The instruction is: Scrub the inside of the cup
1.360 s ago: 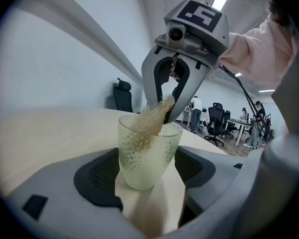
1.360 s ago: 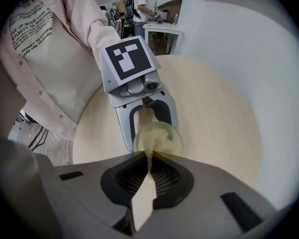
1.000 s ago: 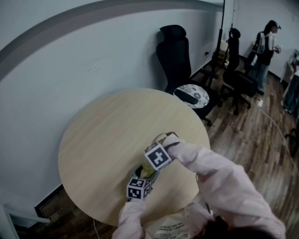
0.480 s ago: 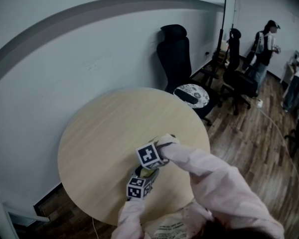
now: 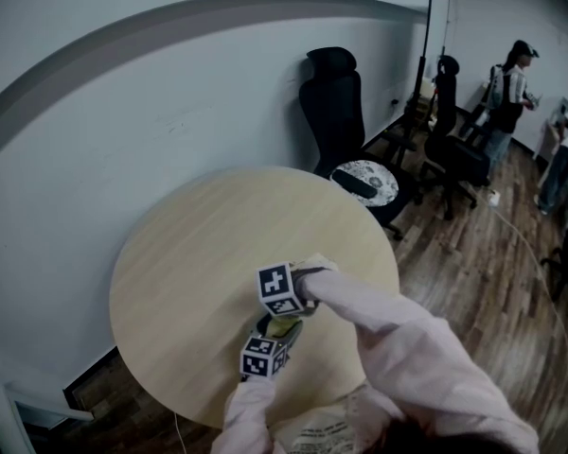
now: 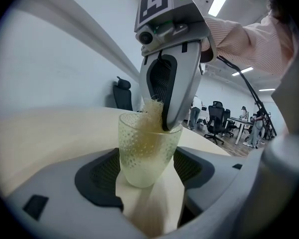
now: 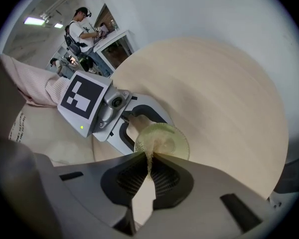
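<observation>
Gripping the cup (image 6: 144, 153) from both sides, the left claw (image 6: 145, 172) stands wide, with its dark pads (image 6: 97, 171) against the dimpled, pale green wall. The cup fills the gap between the jaws, mouth up. It sits over the near part of the round table (image 5: 189, 253), close to the person. Whether its base rests on the wood I cannot tell.

The right claw (image 7: 150, 157) comes down steeply from above, its tip just inside the rim. Its jaws are pinched together on a thin tan sponge (image 7: 149, 162). In the right gripper view only a narrow strip of sponge shows between the closed jaws, running to the edge of the cup's round mouth. In the left gripper view the sponge shows as a fuzzy tan mass. It reaches down into the cup and lies against the inner wall on the side near the right claw. A tan tint shows through the glass below it.

In the head view the two marker cubes sit close together, the right one just above the left, and the cup shows between them. Pink sleeves (image 5: 398, 348) reach to both claws.
</observation>
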Motion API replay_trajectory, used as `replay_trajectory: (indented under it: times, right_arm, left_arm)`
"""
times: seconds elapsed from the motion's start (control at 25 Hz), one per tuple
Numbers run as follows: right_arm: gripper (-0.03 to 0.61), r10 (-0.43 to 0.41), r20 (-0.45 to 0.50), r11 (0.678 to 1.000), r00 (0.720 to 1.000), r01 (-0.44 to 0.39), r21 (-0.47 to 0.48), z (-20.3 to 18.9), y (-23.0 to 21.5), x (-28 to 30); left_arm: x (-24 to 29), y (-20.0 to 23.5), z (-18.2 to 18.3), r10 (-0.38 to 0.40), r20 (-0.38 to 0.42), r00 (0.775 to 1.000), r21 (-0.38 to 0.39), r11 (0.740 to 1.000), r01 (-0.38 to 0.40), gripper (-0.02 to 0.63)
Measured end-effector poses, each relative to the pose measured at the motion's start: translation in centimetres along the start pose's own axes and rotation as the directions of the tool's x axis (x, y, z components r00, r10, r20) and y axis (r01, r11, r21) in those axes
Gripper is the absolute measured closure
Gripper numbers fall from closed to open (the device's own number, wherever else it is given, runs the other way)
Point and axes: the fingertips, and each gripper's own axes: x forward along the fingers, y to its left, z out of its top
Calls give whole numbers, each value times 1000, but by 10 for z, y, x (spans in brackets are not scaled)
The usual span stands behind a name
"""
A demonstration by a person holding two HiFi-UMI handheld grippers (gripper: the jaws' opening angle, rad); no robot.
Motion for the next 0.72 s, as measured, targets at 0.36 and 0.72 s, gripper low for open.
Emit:
replay_trajectory:
  times: [0.36, 0.72]
  right_arm:
    - [565, 104, 90, 965, 990, -123, 234, 6, 4, -1]
    - [566, 161, 190, 877, 968, -229, 422, 20, 7, -4]
  left_arm:
    - [0, 1, 0, 4, -3, 1000, 5, 1000, -4, 279]
    - [0, 1, 0, 7, -11, 1000, 9, 1000, -7, 279]
